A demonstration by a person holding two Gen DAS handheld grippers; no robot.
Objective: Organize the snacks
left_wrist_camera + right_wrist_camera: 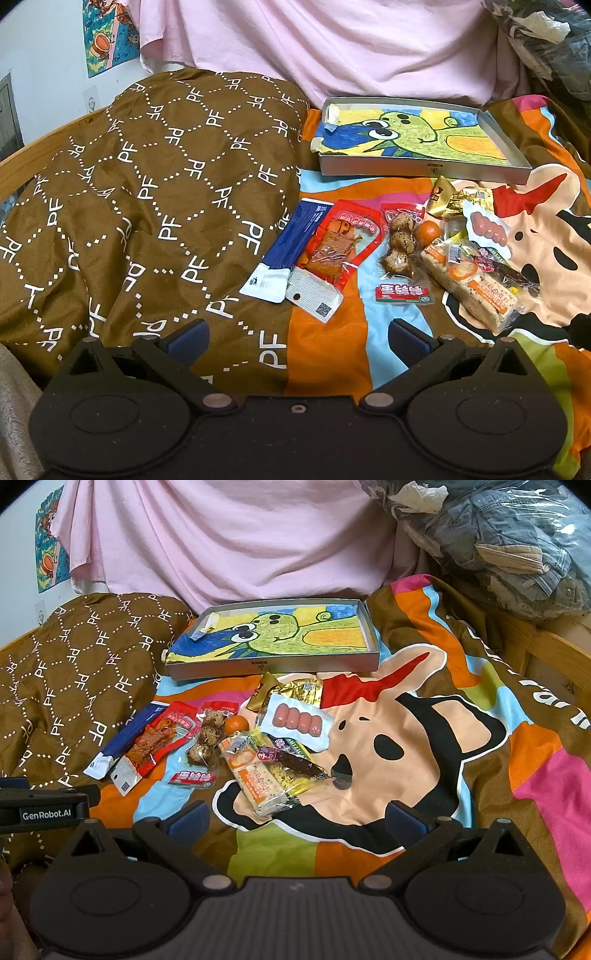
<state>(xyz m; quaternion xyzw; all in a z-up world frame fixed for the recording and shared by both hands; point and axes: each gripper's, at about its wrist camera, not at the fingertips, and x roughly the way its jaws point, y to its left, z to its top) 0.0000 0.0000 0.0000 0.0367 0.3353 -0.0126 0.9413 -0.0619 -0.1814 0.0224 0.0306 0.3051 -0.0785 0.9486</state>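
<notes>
Several snacks lie in a loose pile on a colourful cartoon bedsheet (406,768): a blue packet (284,245), a red packet of orange strips (332,251), a quail egg pack (400,240), a small orange (428,232), a cake bar (472,291), a sausage pack (297,718) and gold wrappers (291,690). Behind them stands a shallow grey tray (424,170) lined with a green cartoon drawing. My left gripper (297,341) is open and empty, short of the pile. My right gripper (295,821) is open and empty, just in front of the cake bar (258,779).
A brown "PF" patterned quilt (129,206) is bunched up on the left. A pink cloth (221,542) hangs behind the tray. Bagged clothes (509,542) are piled at the back right. A wooden bed rail (546,650) runs along the right. The left gripper's body (44,808) shows at the right wrist view's left edge.
</notes>
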